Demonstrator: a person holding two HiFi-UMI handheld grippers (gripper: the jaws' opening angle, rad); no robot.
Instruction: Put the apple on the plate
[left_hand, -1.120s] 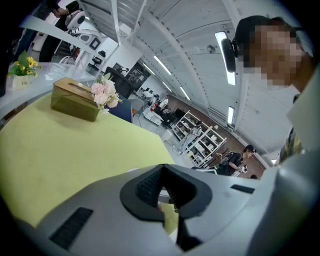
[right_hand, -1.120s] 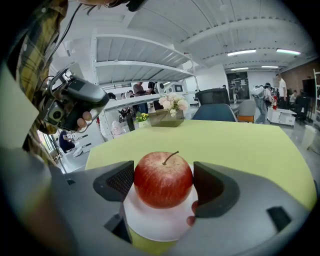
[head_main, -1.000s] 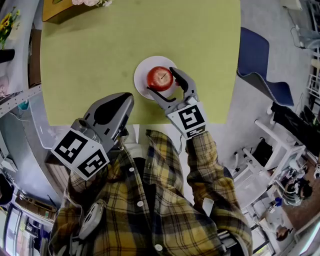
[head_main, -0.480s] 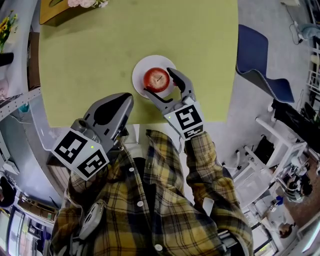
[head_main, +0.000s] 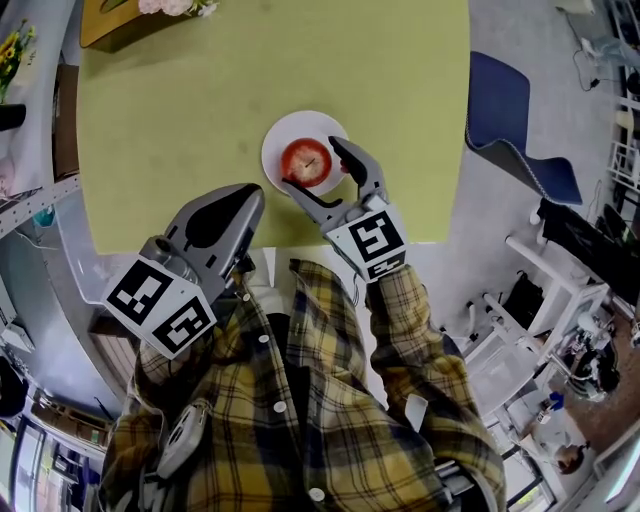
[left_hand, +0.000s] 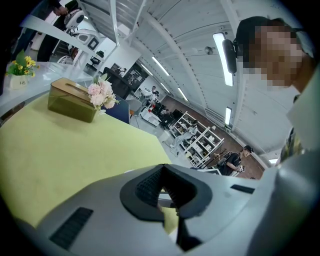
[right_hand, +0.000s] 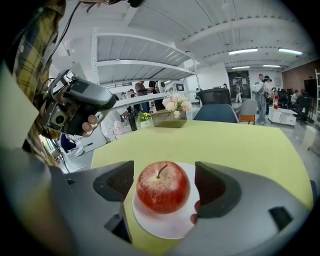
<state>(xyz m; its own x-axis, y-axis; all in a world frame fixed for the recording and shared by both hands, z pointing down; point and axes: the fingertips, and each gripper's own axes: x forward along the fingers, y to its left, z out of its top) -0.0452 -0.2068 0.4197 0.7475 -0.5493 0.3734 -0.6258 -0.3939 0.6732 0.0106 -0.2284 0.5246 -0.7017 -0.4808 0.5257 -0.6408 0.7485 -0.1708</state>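
We judge the main part of the task done. The apple (right_hand: 163, 187) sits upright, stem up, on the white plate (right_hand: 169, 226), roughly at its middle, and the plate rests on the green table (head_main: 190, 90) near the near edge.

The right gripper (head_main: 311, 165) brackets the apple from the near side. Its jaws stand wide apart, one pad on each side of the fruit. In the right gripper view we see a gap between each pad and the apple's skin, so it has hold of nothing. What is left, as we read it, is only to draw this gripper back toward us without nudging the apple or catching the plate's rim, since the lower jaw edge lies close over it.

The left gripper (left_hand: 162, 189) hangs off the table's near-left edge, close to our body. Its jaws are drawn almost together with nothing between them, and it has no part in the work.

Little stands in the way. A tissue box (left_hand: 71, 100) with pink flowers (left_hand: 102, 93) sits at the far left of the table, well apart from the plate. A blue chair (head_main: 510, 125) stands off the table's right side.
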